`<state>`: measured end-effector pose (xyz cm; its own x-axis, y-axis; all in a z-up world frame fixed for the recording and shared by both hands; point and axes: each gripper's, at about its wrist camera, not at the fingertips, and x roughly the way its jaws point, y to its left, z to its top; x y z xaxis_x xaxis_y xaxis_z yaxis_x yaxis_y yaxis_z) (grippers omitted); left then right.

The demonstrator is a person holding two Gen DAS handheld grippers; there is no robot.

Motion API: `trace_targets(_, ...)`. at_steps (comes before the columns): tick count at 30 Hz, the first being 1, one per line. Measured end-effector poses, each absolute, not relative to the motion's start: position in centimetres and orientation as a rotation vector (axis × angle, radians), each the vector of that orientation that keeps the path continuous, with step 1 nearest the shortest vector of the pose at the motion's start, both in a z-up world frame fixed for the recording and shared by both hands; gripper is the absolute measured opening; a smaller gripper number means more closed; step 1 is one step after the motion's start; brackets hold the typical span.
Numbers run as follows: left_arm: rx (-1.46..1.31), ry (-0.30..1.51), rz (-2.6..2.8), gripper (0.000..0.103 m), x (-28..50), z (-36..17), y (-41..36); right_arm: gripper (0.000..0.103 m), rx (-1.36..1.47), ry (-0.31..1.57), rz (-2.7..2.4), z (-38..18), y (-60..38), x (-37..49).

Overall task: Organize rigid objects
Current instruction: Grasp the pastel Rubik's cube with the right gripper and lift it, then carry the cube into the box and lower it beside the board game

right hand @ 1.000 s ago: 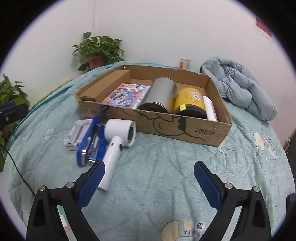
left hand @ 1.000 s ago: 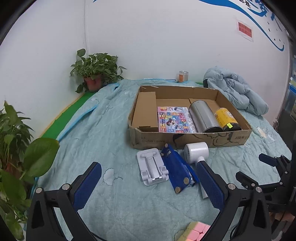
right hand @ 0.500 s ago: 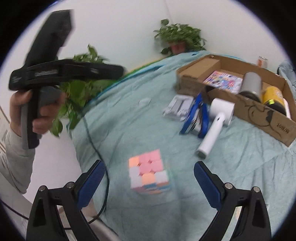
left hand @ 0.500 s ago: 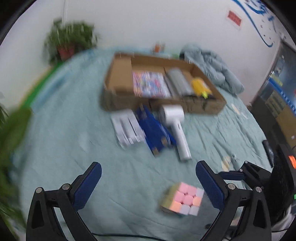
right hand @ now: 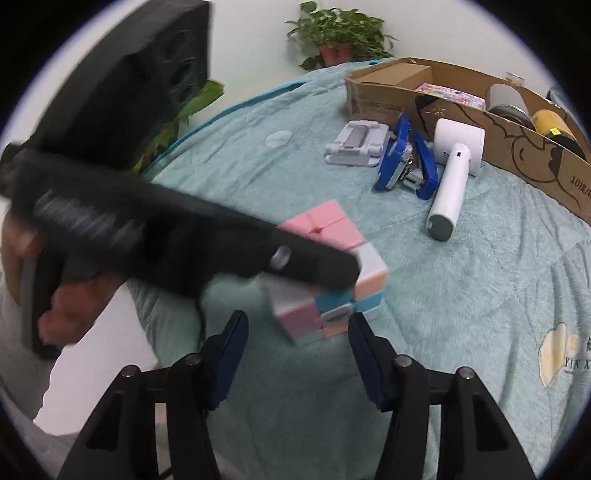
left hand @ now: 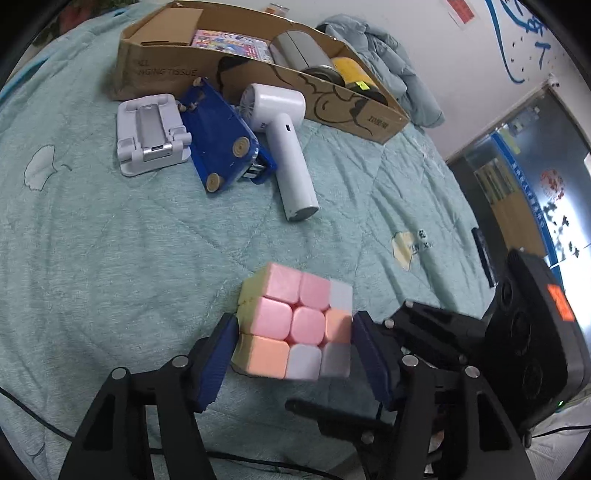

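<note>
A pastel puzzle cube sits between the blue pads of my left gripper, which is shut on it near the bed's front edge. In the right wrist view the cube is partly hidden by the left gripper's black body. My right gripper is partly open, its right pad close to the cube's lower corner. On the bedspread lie a white handheld fan, a blue stapler and a white phone stand. Behind them is the cardboard box.
The box holds a picture book, a silver canister and a yellow can. A blue jacket lies behind the box. A potted plant stands at the wall. A cable runs along the bed's front edge.
Both grippers swung down to the cube at the front edge. The left gripper closed from wide open onto the cube. The right gripper narrowed and came up beside it.
</note>
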<state>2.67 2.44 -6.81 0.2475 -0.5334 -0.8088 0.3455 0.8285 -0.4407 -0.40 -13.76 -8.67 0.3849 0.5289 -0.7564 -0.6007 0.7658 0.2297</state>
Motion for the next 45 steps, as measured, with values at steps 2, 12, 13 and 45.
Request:
trace_targets(2, -0.202, 1.193, -0.616, 0.061, 2.9, -6.9, 2.0, 0.055, -0.082, 0.918, 0.712, -8.6, -14.2, 0.3)
trace_targets(12, -0.297, 1.219, -0.613, 0.061, 3.8, -6.8, 2.3, 0.055, -0.163, 0.874, 0.694, -7.8, -15.9, 1.1)
trace_targets(13, -0.326, 1.226, -0.619, 0.062, 4.0, -7.0, 2.9, 0.058, -0.156, 0.882, 0.692, -7.9, -16.0, 1.2)
trace_targets(45, -0.36, 1.191, -0.684, 0.06, 4.4, -6.5, 3.3, 0.069, -0.14, 0.894, 0.557, -9.7, -11.5, 2.0)
